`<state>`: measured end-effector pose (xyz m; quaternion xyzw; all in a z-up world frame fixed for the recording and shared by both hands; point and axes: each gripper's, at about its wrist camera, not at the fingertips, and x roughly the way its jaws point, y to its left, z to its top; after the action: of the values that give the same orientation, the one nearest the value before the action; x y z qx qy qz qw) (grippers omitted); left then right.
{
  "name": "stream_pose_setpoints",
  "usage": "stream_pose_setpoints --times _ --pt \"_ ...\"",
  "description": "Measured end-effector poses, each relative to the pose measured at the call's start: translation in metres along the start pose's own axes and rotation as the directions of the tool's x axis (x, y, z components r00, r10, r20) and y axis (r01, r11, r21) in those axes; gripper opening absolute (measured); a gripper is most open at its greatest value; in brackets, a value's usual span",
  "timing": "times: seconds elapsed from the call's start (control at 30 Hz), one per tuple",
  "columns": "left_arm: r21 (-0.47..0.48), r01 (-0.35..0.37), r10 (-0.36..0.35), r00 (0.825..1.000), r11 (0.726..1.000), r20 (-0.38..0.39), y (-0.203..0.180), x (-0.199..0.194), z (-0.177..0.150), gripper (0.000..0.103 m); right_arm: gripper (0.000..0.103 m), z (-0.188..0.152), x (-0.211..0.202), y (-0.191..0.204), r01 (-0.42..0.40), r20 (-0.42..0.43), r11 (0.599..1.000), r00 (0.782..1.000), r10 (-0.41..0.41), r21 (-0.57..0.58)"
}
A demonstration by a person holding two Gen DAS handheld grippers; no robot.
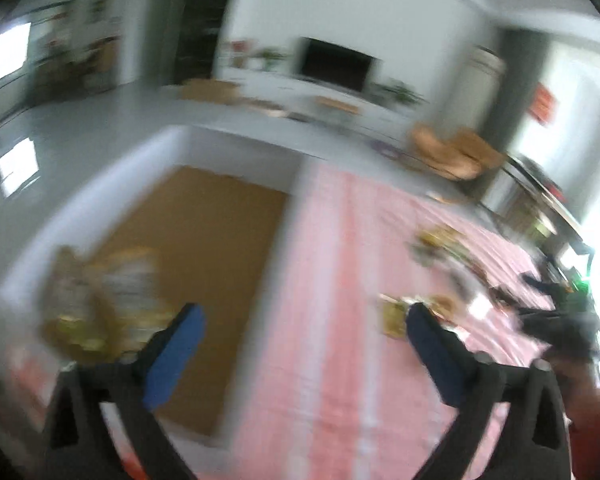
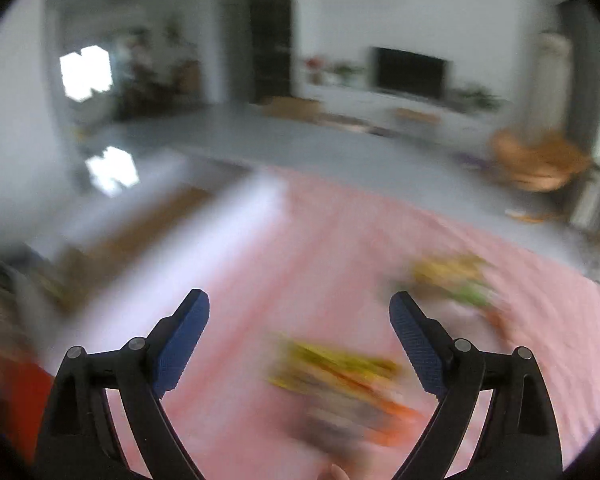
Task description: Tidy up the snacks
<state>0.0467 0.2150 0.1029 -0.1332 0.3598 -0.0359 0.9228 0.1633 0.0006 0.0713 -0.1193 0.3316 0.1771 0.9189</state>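
Both claws gape wide and hold nothing — the left claw (image 1: 304, 320) above the white box's (image 1: 276, 264) rim, blurred snack packets (image 1: 100, 300) inside. The right claw (image 2: 300, 308) hovers over the pink-clothed table (image 2: 260, 280) — a yellow-orange packet (image 2: 340, 380) below.

We see a pink tablecloth (image 2: 340, 240) at six o'clock, a dark television (image 2: 410, 72) toward one, wicker chair (image 2: 536, 164) at two.

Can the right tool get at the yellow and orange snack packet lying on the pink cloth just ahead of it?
Probably yes. The right tool is open and empty, and the snack packet lies on the pink cloth between its fingers with nothing covering it, though blur hides detail.
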Motion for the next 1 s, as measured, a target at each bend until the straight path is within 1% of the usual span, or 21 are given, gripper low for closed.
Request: stream_pose_setpoints --times 0.03,0.07,0.1,0.13,0.17,0.2,0.23,0.3,0.33,0.37,0.43,0.5,0.53,0.57,0.6,0.63,0.73,1.0 --pt "0.035 0.033 -0.032 0.999 0.999 -0.02 -0.018 0.009 -0.009 0.103 0.094 -0.036 0.009 -0.028 0.103 -0.053 0.995 0.993 -0.103 -0.003" --pt "0.074 0.059 -0.055 0.997 0.995 -0.057 -0.038 0.025 -0.019 0.103 0.094 -0.063 0.015 -0.048 0.167 -0.1 0.986 0.981 -0.166 -0.001" --pt "0.11 0.068 -0.057 0.993 0.992 -0.099 -0.06 0.044 -0.028 0.103 0.093 -0.087 0.02 -0.064 0.218 -0.139 0.976 0.967 -0.215 0.004" --pt "0.158 0.064 -0.039 0.987 0.985 -0.155 -0.08 0.071 -0.044 0.103 0.093 -0.115 0.024 -0.082 0.27 -0.182 0.963 0.948 -0.263 0.019" --pt "0.191 0.059 -0.023 0.982 0.98 -0.188 -0.094 0.092 -0.055 0.103 0.093 -0.141 0.023 -0.1 0.306 -0.22 0.951 0.932 -0.289 0.049" --pt "0.232 0.048 0.003 0.976 0.972 -0.216 -0.105 0.114 -0.066 0.103 0.093 -0.158 0.027 -0.115 0.323 -0.247 0.943 0.923 -0.295 0.078" --pt "0.268 0.03 0.034 0.972 0.963 -0.232 -0.113 0.133 -0.073 0.103 0.093 -0.175 0.027 -0.126 0.333 -0.27 0.935 0.918 -0.292 0.122" --pt "0.317 -0.001 0.081 0.968 0.948 -0.238 -0.121 0.157 -0.09 0.103 0.093 -0.199 0.026 -0.142 0.339 -0.281 0.921 0.918 -0.28 0.191" --pt "0.328 -0.013 0.096 0.966 0.944 -0.239 -0.126 0.166 -0.096 0.103 0.094 -0.206 0.023 -0.145 0.325 -0.251 0.917 0.93 -0.267 0.229" --pt "0.341 -0.034 0.119 0.966 0.94 -0.231 -0.127 0.178 -0.096 0.103 0.094 -0.21 0.017 -0.148 0.312 -0.253 0.912 0.935 -0.247 0.265" --pt "0.356 -0.079 0.16 0.966 0.931 -0.205 -0.122 0.192 -0.097 0.103 0.094 -0.212 0.008 -0.154 0.32 -0.26 0.9 0.934 -0.246 0.297" --pt "0.367 -0.113 0.19 0.965 0.923 -0.179 -0.116 0.2 -0.095 0.103 0.095 -0.211 0.008 -0.158 0.295 -0.26 0.897 0.941 -0.214 0.329" --pt "0.355 -0.101 0.171 0.97 0.93 -0.171 -0.113 0.203 -0.094 0.103 0.095 -0.211 0.008 -0.162 0.289 -0.258 0.896 0.944 -0.207 0.338" --pt "0.33 -0.084 0.15 0.973 0.94 -0.178 -0.109 0.205 -0.094 0.103 0.095 -0.214 0.008 -0.162 0.291 -0.26 0.896 0.943 -0.209 0.335" --pt "0.293 -0.057 0.12 0.972 0.954 -0.202 -0.103 0.209 -0.094 0.103 0.096 -0.217 0.008 -0.162 0.297 -0.263 0.896 0.941 -0.215 0.33" --pt "0.274 -0.05 0.107 0.974 0.96 -0.199 -0.097 0.21 -0.093 0.103 0.096 -0.226 0.006 -0.168 0.295 -0.26 0.896 0.942 -0.213 0.332" --pt "0.282 -0.065 0.125 0.972 0.957 -0.198 -0.096 0.21 -0.095 0.103 0.096 -0.227 0.008 -0.167 0.294 -0.261 0.896 0.942 -0.213 0.333" --pt "0.278 -0.063 0.121 0.973 0.959 -0.198 -0.095 0.21 -0.093 0.103 0.097 -0.222 0.006 -0.163 0.298 -0.264 0.895 0.94 -0.215 0.333"
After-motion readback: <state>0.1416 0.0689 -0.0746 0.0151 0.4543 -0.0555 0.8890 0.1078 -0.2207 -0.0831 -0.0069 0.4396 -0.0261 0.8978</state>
